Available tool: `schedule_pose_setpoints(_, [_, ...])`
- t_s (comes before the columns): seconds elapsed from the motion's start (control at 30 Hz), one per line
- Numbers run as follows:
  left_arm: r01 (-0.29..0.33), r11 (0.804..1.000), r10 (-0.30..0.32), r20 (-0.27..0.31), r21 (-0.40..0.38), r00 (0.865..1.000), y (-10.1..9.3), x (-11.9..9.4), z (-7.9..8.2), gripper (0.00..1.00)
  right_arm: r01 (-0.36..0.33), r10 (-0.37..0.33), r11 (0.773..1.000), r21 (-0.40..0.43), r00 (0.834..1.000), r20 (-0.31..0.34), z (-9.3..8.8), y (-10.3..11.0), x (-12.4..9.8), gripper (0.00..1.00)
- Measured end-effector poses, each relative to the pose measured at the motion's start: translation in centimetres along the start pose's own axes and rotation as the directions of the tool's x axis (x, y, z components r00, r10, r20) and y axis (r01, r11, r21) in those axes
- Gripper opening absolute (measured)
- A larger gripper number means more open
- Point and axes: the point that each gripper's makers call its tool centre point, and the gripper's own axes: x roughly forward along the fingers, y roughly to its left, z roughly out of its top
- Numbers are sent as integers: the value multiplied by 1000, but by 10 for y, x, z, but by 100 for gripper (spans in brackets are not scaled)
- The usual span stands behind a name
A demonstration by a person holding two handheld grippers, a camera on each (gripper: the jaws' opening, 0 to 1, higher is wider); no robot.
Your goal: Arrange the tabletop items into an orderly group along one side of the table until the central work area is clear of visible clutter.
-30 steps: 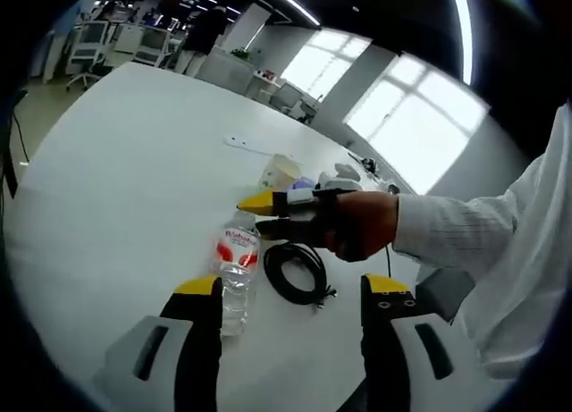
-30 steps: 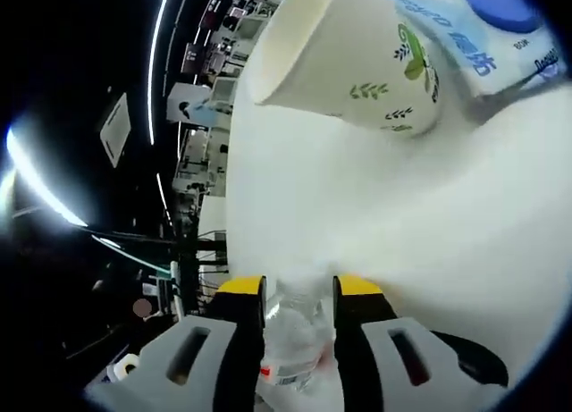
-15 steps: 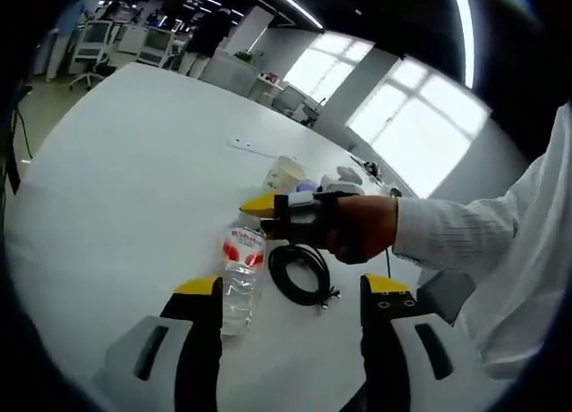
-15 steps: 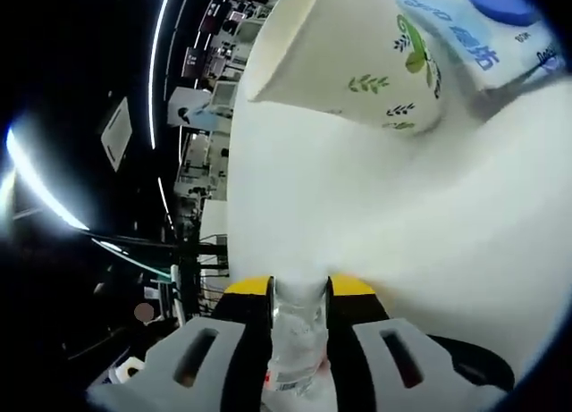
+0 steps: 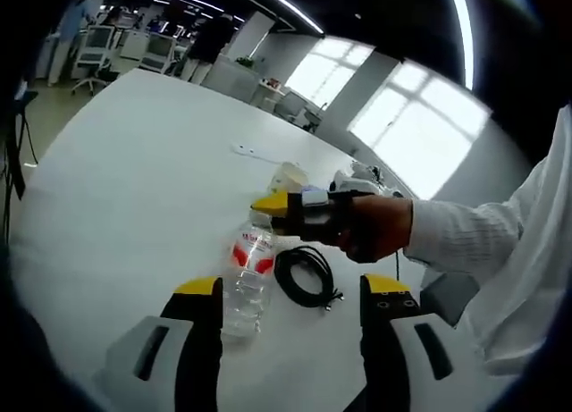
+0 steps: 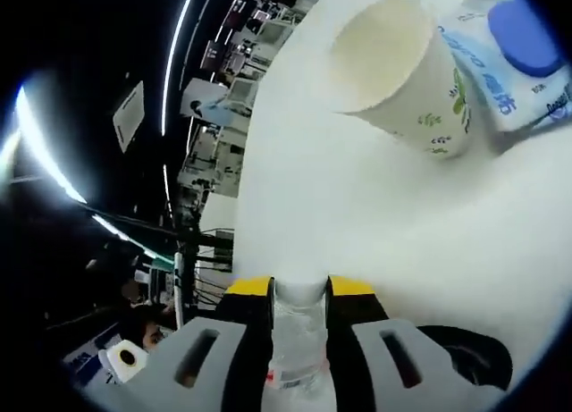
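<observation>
Left gripper (image 5: 290,291): yellow-tipped grey jaws spread wide, nothing between them; low over the white round table (image 5: 116,189).
Clear plastic water bottle with red label (image 5: 248,269): tilted, base down near the left gripper's left jaw, white-capped neck raised up and away toward the far side. Long axis runs from the near table surface up to the right gripper. In the right gripper view the bottle (image 6: 298,340) runs straight along the jaws, cap end forward.
Right gripper (image 6: 299,287): jaws closed on the bottle's neck just under the cap, one yellow tip on each side. In the left gripper view it (image 5: 268,206) comes in from the right, held by a gloved hand (image 5: 371,226) on a white sleeve.
Black coiled cable (image 5: 307,273): flat on the table, just right of the bottle, between the left gripper's jaws in the picture but farther off.
White paper cup with green leaf print (image 6: 407,77): beyond the bottle's cap end, mouth open toward the camera.
Blue-and-white soft packet with blue round lid (image 6: 509,59): touching the cup's far side.
Background: windows and office desks, well apart.
</observation>
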Motion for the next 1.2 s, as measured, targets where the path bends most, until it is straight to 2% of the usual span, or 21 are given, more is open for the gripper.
schedule_pose_setpoints(0.2, [2,1000,-2,-13,22,1000,3,-2,0,63,-40,39,988,-148,999,-4,1,25,-1,20])
schedule_pose_setpoints(0.23, [5,1000,-5,-15,25,1000,3,-3,0,63,-56,58,985,-165,998,7,2,30,-1,19])
schedule_pose_setpoints(0.27, [6,999,-5,-18,32,1000,4,-3,0,62,-47,47,986,-162,999,-4,0,31,-2,19])
schedule_pose_setpoints(0.43, [6,999,-5,-30,43,1000,10,-7,0,62,-98,92,952,-289,995,-34,-4,48,-3,19])
schedule_pose_setpoints(0.5, [6,999,-4,-36,53,999,13,-8,0,62,-105,96,944,-313,994,-46,-5,52,-3,20])
schedule_pose_setpoints(0.6, [8,997,-4,-53,77,999,18,-8,-3,62,-135,117,917,-375,991,-71,-9,62,-4,19])
schedule_pose_setpoints(0.73, [20,995,-13,-75,93,997,23,-4,-5,61,-150,123,894,-422,988,-92,-14,70,-5,19])
schedule_pose_setpoints(0.8, [33,993,-24,-82,111,996,24,-2,-5,61,-173,137,868,-465,984,-111,-17,76,-5,19])
schedule_pose_setpoints(0.9, [56,993,-48,-82,104,995,25,3,-3,61,-180,134,843,-507,983,-126,-21,82,-6,20])
schedule_pose_setpoints(1.03, [82,988,-69,-102,129,992,26,10,-4,61,-206,142,787,-582,978,-154,-29,94,-9,20])
schedule_pose_setpoints(1.2, [117,977,-92,-144,181,985,29,20,-10,61,-217,138,742,-634,975,-172,-38,103,-11,19])
